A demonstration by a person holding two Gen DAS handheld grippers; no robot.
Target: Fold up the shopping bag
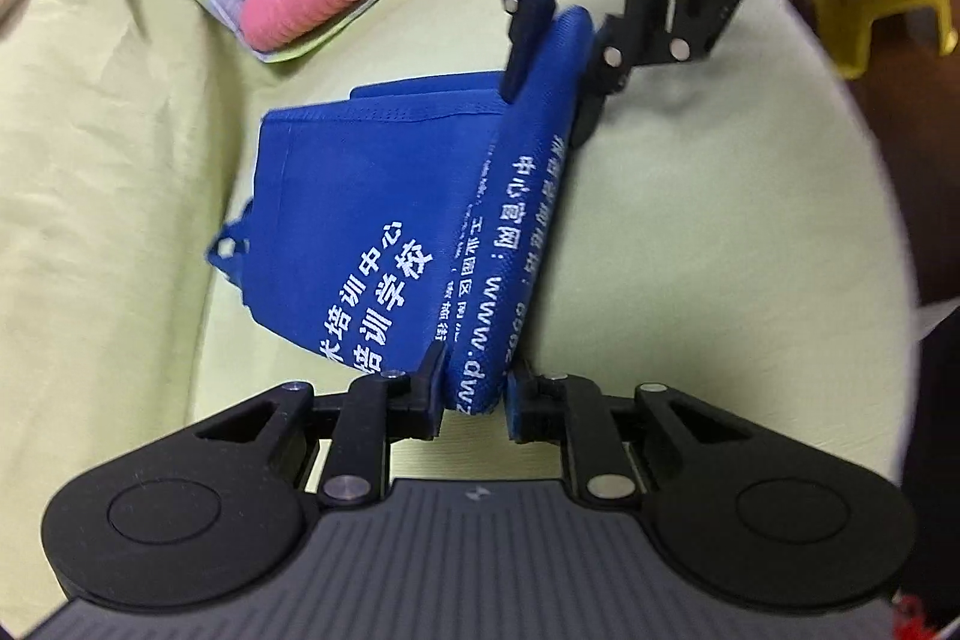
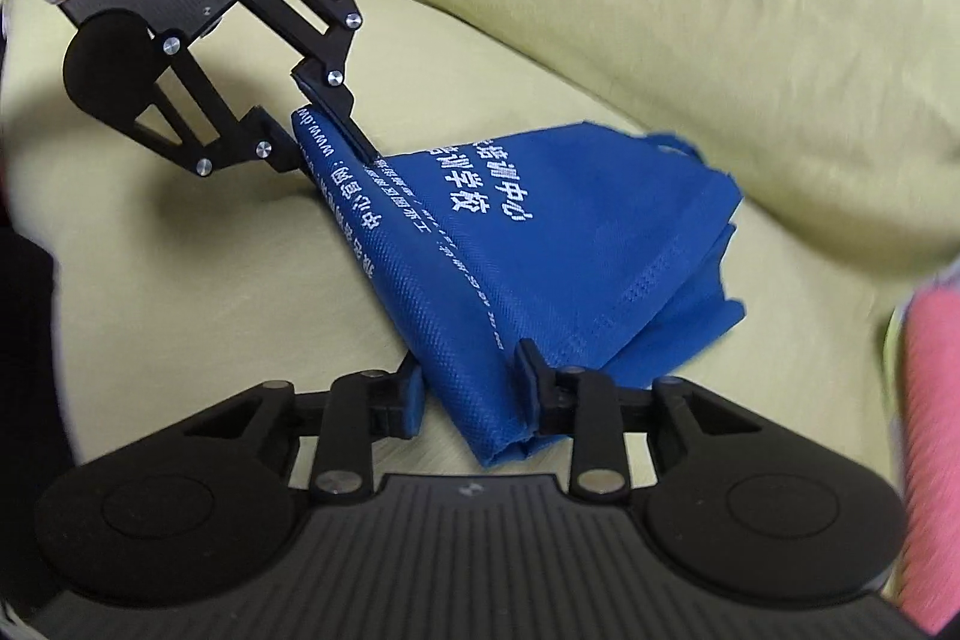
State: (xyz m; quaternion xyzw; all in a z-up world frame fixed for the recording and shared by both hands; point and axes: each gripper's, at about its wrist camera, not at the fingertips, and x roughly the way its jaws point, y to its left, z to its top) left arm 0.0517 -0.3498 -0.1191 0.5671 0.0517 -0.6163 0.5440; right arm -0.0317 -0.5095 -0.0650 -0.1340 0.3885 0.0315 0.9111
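Shopping bag is raised along one edge; left gripper and right gripper each clamp an end.

Shopping bag: royal-blue non-woven fabric, white printed Chinese characters and web address. Partly folded, one long folded edge raised taut, pinched at both ends. Remaining body slopes down onto pale green cloth, layers bunched at far side. Stitched hem visible; small handle loop protrudes at outer edge.
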